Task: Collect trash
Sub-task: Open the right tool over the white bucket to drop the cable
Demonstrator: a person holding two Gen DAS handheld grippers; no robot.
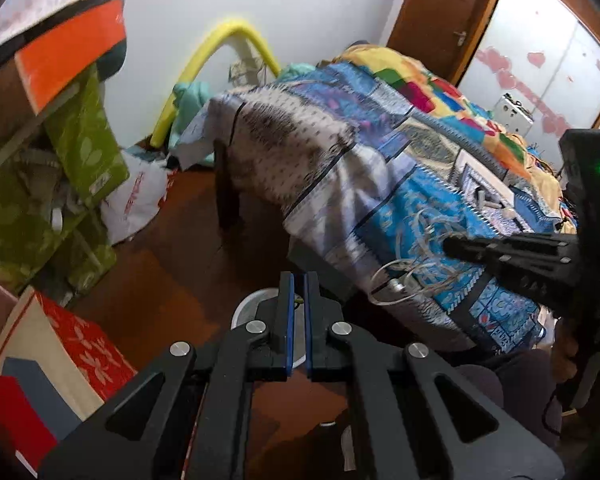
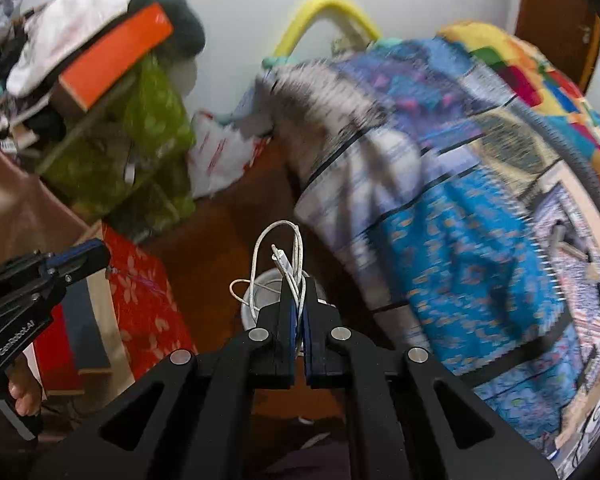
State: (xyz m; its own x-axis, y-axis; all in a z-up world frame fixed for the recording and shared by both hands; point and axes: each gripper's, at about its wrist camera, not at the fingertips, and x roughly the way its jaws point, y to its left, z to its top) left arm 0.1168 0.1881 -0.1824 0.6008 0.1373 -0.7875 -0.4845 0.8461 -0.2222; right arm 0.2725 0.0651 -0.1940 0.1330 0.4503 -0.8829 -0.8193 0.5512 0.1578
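Here, a white cable (image 2: 288, 256) sits pinched between the closed fingers of the right gripper (image 2: 299, 280), bunched into loops. Its largest loop stands up past the fingertips, so the bundle's long axis runs along the fingers, pointing away from the camera and down toward the floor; a small plug end pokes out inside the loop, and a smaller loop sticks out to the left. Straight beyond the cable, on the brown floor, stands a round white bin (image 2: 266, 292), so the cable hangs above its rim.

The left gripper (image 1: 299, 280) is also closed, with a tiny greenish speck (image 1: 299, 301) between its blue pads that is too small to identify; whether it is truly gripped I cannot tell. In its own view the bin (image 1: 256, 304) lies just behind its fingertips.

To the right of the bin is a bed with a colourful patterned blanket (image 1: 400, 152), and a tangle of more white cable (image 1: 416, 240) lies on the blanket's edge. To the left of the bin sit a red flowered box (image 2: 144, 300) and, further back, green boxes (image 1: 84, 140).
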